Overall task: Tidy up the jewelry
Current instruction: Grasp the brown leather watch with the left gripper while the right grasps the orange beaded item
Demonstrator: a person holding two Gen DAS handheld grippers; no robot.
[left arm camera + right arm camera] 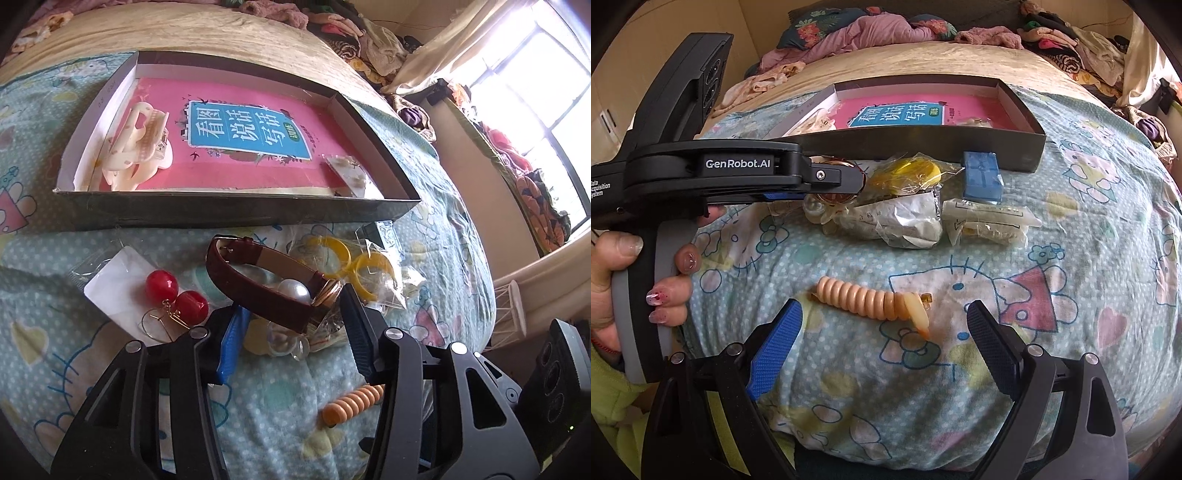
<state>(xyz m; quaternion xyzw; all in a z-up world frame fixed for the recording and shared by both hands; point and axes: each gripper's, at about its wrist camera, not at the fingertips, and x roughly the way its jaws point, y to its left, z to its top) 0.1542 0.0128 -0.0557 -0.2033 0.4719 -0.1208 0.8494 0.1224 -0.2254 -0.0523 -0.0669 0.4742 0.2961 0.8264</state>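
Observation:
A brown-strap watch (258, 291) with a gold case stands on edge on the patterned bedspread. My left gripper (291, 301) is shut on it, with one pad on the case and the other on the strap. The right wrist view shows the same left gripper (842, 181) from the side, the gold case (846, 164) showing at its tip. My right gripper (884, 306) stands open just in front of a peach spiral hair tie (864, 295), touching nothing. A shallow dark box (221, 216) beyond holds a pink book, a cream hair claw (136, 144) and a small earring packet (351, 171).
Red ball earrings (173, 291) on a white card lie left of the watch, a pearl piece (295, 290) under it. Yellow hoops (351, 258) sit in a clear bag to the right. A blue box (982, 177) and white packets (908, 218) lie near the box wall (923, 144). A hand (665, 288) holds the left gripper.

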